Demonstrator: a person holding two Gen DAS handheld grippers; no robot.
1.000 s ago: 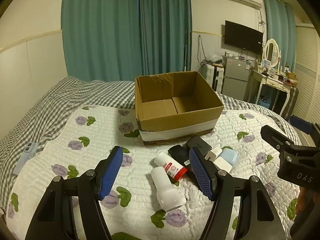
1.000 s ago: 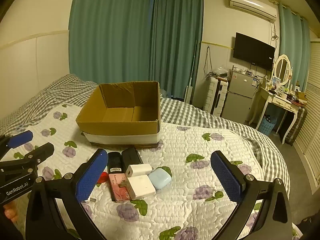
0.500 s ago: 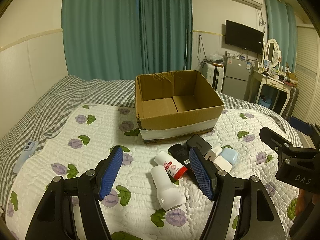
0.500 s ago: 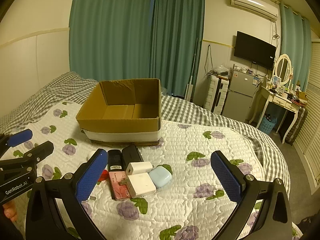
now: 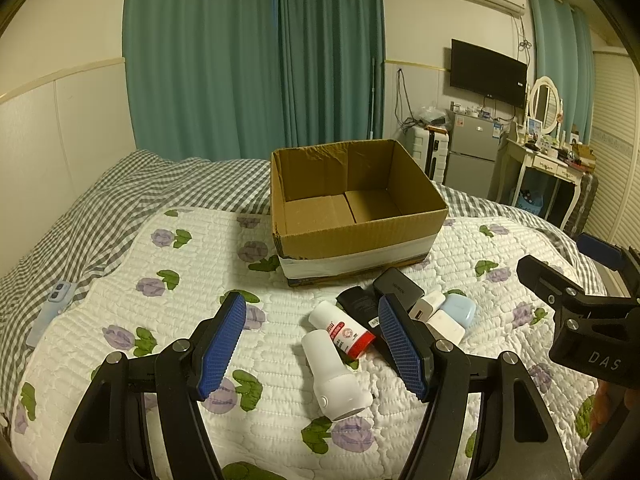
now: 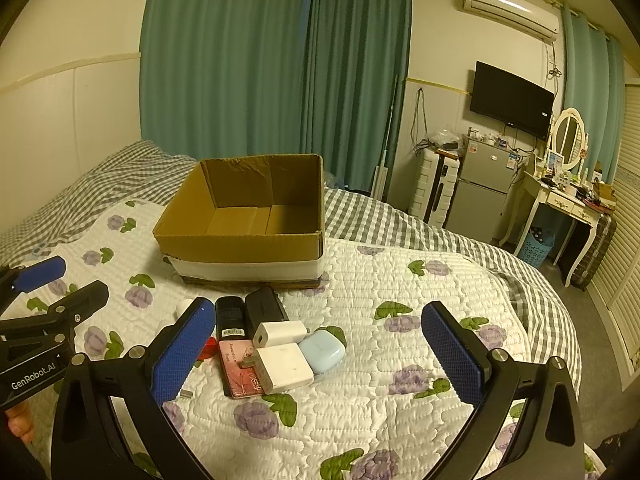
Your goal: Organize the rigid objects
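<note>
Left gripper (image 5: 312, 340) wide open, empty, over quilt (image 5: 160, 320); right gripper (image 6: 320, 354) wide open, empty; empty box (image 5: 352, 208) mid-bed; bottles (image 5: 336, 368), chargers (image 6: 284, 366), blue case (image 6: 322, 350) clustered before box's near side.

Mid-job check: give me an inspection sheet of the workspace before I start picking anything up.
Surface: floral quilt over a checked sheet, on a bed.
Job's things: cardboard box open, nothing seen inside. In front of it: two white bottles, two black devices, two white chargers, blue case, pink card.
Clutter: phone at the quilt's left edge.
Grippers: left gripper and right gripper open, holding nothing.
Cables: hanging on the far wall.
Surroundings: curtains, TV, fridge, dressing table.
</note>
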